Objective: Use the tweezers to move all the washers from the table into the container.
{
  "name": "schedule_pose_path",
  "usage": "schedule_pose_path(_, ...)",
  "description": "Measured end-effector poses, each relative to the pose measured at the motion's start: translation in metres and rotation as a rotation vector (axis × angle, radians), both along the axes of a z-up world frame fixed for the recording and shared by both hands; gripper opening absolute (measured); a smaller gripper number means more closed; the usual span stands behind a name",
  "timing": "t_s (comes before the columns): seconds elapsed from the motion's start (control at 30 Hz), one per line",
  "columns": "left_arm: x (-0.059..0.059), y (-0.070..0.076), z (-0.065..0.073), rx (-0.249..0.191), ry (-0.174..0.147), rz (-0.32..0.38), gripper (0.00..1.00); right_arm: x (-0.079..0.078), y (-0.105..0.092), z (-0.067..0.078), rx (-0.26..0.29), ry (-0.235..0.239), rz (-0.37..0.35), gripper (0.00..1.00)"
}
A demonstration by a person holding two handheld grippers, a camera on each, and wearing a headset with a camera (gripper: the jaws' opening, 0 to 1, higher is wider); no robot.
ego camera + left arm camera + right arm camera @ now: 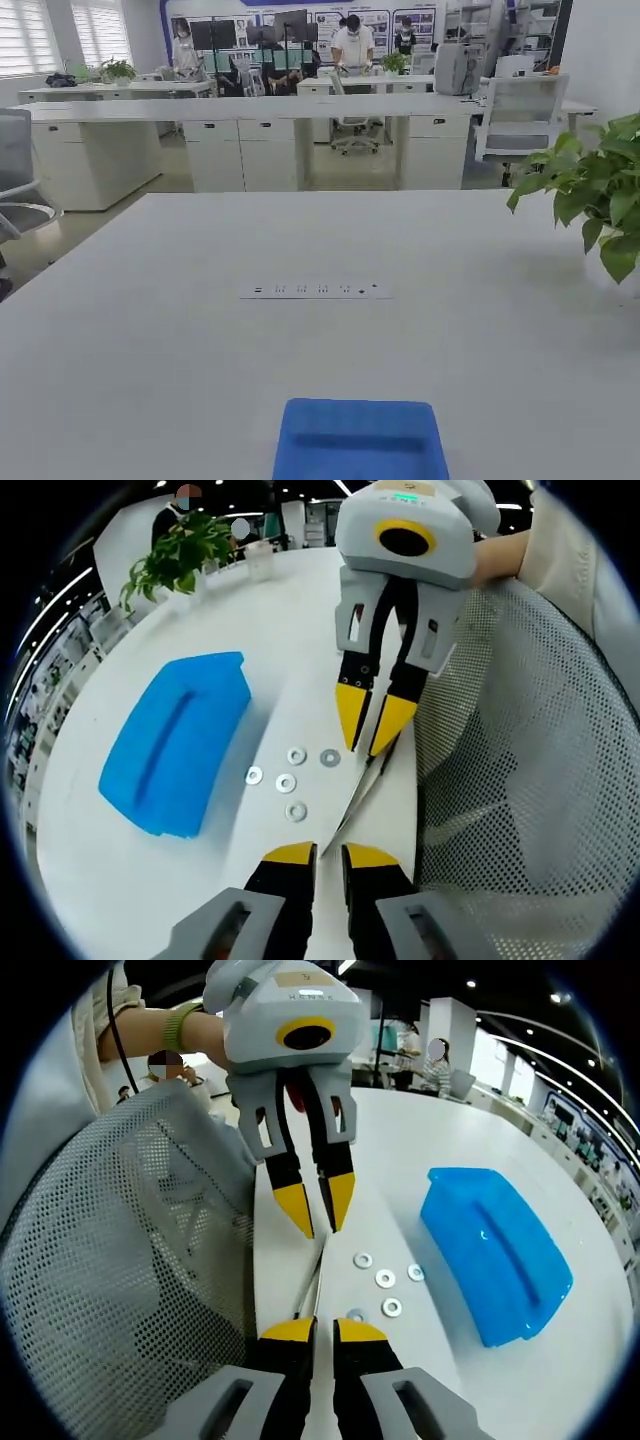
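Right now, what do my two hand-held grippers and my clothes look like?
The left hand-held gripper and the right hand-held gripper match: light grey bodies, with grey-and-black fingers that taper to pointed yellow tips. You wear a beige top and, on the left wrist, a green wristband.

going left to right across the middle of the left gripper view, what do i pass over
blue container → washers → tweezers → white mesh chair
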State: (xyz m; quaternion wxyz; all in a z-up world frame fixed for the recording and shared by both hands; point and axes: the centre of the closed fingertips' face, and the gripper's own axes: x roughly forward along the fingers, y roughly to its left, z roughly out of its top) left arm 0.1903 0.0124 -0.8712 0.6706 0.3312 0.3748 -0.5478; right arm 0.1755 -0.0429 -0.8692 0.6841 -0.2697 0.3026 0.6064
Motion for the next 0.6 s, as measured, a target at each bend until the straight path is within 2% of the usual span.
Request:
schedule_pose_path(0.27,-0.001,0.002,-0.010,0.067,-0.014,-0.090,0.00,0.002,-0.001,0.002,0.012,-0.001,-0.014,0.04)
schedule_pose_path(0.4,-0.003,0.001,-0.009,0.066,-0.016,-0.119,0.00,0.001,0.001,0.002,0.017,0.005,-0.015,0.05)
schedule_pose_path(0.47,-0.008,0.002,-0.009,0.067,0.002,-0.133,0.00,0.000,0.001,0.001,0.016,0.007,-0.008,0.06)
schedule_pose_path(0.6,-0.010,0.004,-0.006,0.064,-0.011,-0.142,0.00,-0.001,0.003,0.001,0.015,0.001,0.004,0.07)
